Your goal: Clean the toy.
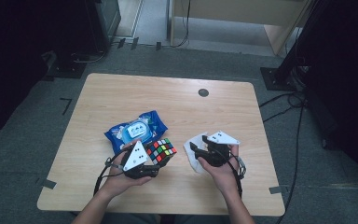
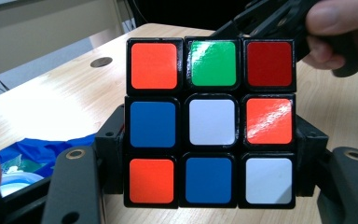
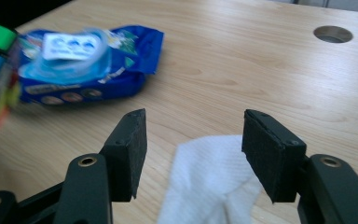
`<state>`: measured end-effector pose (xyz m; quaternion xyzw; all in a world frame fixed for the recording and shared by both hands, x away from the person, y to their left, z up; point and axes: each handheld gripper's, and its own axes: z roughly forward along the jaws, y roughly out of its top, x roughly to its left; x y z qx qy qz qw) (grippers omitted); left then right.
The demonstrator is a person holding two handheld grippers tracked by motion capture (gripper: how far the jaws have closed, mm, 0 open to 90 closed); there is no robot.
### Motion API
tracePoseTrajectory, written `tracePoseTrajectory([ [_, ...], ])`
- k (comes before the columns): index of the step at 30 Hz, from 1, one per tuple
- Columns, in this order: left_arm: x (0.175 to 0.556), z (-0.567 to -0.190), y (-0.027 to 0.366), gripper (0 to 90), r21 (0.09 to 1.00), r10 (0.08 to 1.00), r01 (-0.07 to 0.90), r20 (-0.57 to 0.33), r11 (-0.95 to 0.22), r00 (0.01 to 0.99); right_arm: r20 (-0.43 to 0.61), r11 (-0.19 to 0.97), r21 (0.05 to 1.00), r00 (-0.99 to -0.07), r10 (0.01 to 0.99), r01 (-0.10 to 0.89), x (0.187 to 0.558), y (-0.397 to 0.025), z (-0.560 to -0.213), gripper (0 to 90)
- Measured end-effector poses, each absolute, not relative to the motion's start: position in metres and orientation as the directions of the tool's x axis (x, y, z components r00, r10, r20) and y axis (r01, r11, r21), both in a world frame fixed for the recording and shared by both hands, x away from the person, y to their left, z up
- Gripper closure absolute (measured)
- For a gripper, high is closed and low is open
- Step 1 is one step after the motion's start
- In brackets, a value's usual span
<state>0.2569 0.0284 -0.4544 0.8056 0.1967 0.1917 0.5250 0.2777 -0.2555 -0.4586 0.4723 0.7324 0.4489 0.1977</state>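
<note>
Left gripper (image 2: pixel 209 186) pinches the multicoloured plastic puzzle cube (image 2: pixel 210 122) aloft; right gripper (image 3: pixel 193 154), jaws spread, hovers over the white paper wipe (image 3: pixel 209 182). Next, I reckon: close on it.

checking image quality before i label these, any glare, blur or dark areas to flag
Left gripper view: white glare on the cube's green and right-hand orange stickers. Right gripper view: wipes pack and cube edge at left are blurred, the jaws and tissue sharper. High view: table lit, surroundings dark.

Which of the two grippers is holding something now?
The left gripper: its jaws are shut on the cube. The right gripper is open above the tissue, gripping nothing.
</note>
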Motion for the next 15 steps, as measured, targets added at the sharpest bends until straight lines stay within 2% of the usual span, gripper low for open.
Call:
tracePoseTrajectory([
  [4, 0.26, -0.455, 0.03, 33.4, 0.921, 0.532, 0.13, 0.094, -0.368, 0.841, 0.231, 0.083, 0.856, -0.52, 0.822, 0.511, 0.269, -0.246, -0.441, 37.6],
  [9, 0.261, -0.456, 0.029, 33.4, 0.922, 0.554, 0.152, 0.077, -0.355, 0.829, 0.282, 0.063, 0.877, -0.615, 0.736, 0.477, 0.249, -0.215, -0.416, 29.4],
  [12, 0.26, -0.456, 0.027, 33.4, 0.923, 0.557, 0.149, 0.08, -0.354, 0.827, 0.321, 0.038, 0.873, -0.63, 0.707, 0.487, 0.241, -0.2, -0.412, 28.0],
  [15, 0.257, -0.456, 0.024, 33.4, 0.925, 0.563, 0.141, 0.089, -0.352, 0.822, 0.382, -0.003, 0.847, -0.604, 0.699, 0.532, 0.241, -0.194, -0.415, 26.3],
])
